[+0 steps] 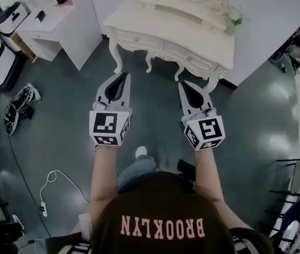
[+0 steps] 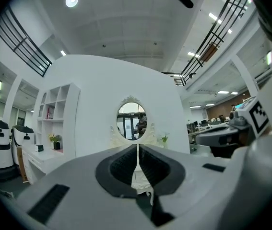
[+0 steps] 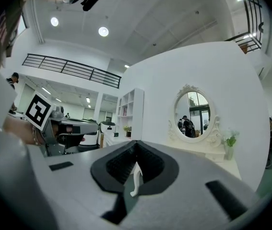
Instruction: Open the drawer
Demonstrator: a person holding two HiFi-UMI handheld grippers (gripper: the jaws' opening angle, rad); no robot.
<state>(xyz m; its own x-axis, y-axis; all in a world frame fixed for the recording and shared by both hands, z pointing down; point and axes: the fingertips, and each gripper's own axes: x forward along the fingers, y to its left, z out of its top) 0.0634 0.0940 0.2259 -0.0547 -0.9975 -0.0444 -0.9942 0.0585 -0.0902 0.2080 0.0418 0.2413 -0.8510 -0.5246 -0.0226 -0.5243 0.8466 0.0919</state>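
My left fingers (image 1: 105, 92) and right fingers (image 1: 205, 106) are both closed on nothing, pointing level, well short of the vanity's (image 1: 155, 20) shut drawers (image 1: 189, 57).

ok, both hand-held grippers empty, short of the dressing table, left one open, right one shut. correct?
No: the left hand-held gripper is shut too, jaws together with nothing between them, as the left gripper view shows. The right hand-held gripper is shut and empty, and both are short of the dressing table.

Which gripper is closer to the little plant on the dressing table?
Right. The right gripper points just left of the plant; the left gripper is much farther left.
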